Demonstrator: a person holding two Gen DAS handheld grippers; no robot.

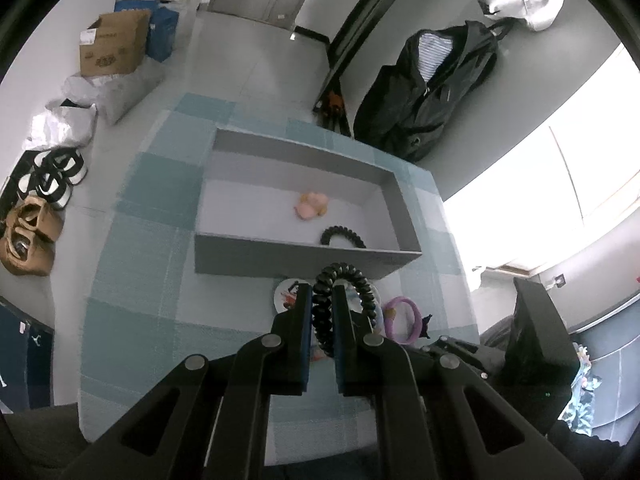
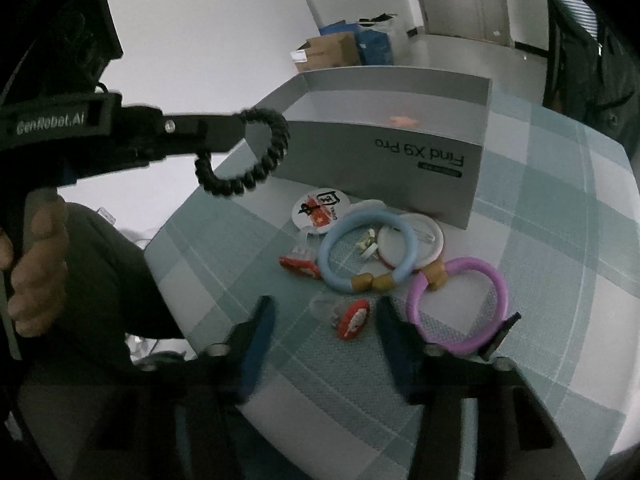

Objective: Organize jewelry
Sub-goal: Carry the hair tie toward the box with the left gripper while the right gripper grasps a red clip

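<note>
My left gripper point(image 1: 322, 286) is shut on a black coiled hair tie point(image 1: 352, 276), held in the air just before the grey box point(image 1: 304, 258). The right wrist view shows that gripper point(image 2: 224, 124) and tie point(image 2: 280, 140) left of the box point(image 2: 380, 152). My right gripper point(image 2: 324, 304) is down at the checked cloth with a red hair clip point(image 2: 354, 320) between its blue pads. The right pad sits against the clip's red end and the clip's clear end faces the left pad. A pink piece point(image 1: 312, 204) and a second black coil point(image 1: 342, 234) lie inside the box.
In front of the box lie a blue bracelet point(image 2: 332, 264), a purple bracelet point(image 2: 498, 284), two round badges point(image 2: 316, 208), a small ring and another red clip point(image 2: 300, 266). A person's hand point(image 2: 36, 264) holds the left gripper. Shoes, cartons and a hanging black jacket point(image 1: 424, 92) surround the table.
</note>
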